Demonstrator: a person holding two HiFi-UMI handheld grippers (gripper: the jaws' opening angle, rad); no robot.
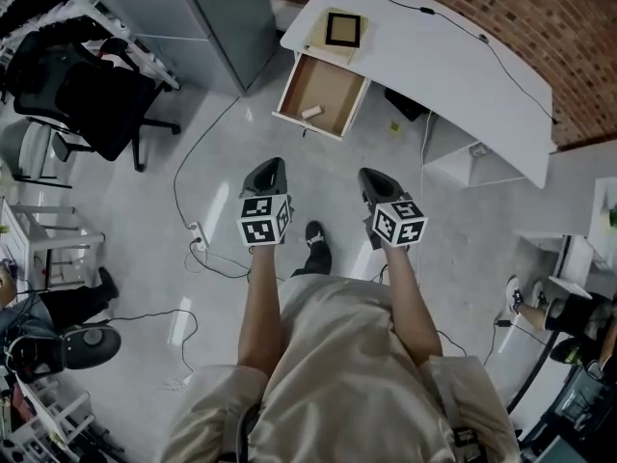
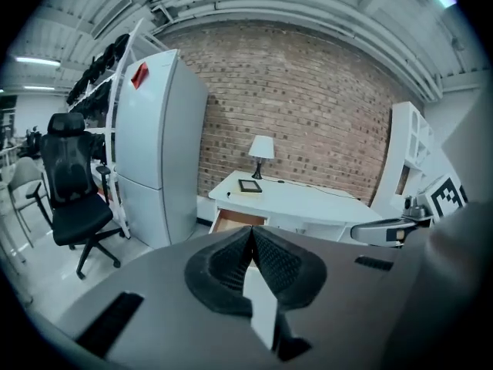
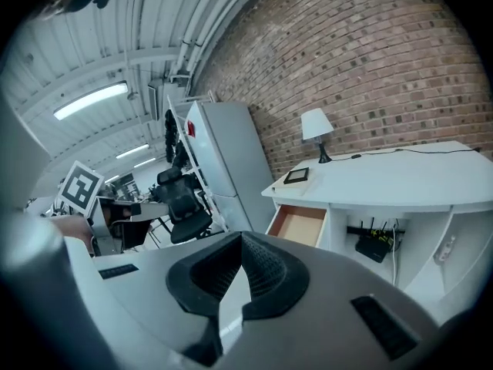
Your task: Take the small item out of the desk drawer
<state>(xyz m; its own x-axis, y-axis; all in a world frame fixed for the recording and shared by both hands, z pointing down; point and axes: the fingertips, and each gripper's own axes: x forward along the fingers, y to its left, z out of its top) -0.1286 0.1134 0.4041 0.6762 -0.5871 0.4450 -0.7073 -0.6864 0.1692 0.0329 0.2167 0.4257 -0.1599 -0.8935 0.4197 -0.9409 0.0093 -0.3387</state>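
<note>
1 sm pale block [image 1: 311,112] in boxy wood-brown drawer [image 1: 333,87].

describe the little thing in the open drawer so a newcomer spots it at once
Find the white desk by the brick wall; one drawer stands open at its end, under a dark picture frame on top. The small item lies on the drawer's brown floor near the front panel: pale, stubby, the only thing visible inside.
</note>
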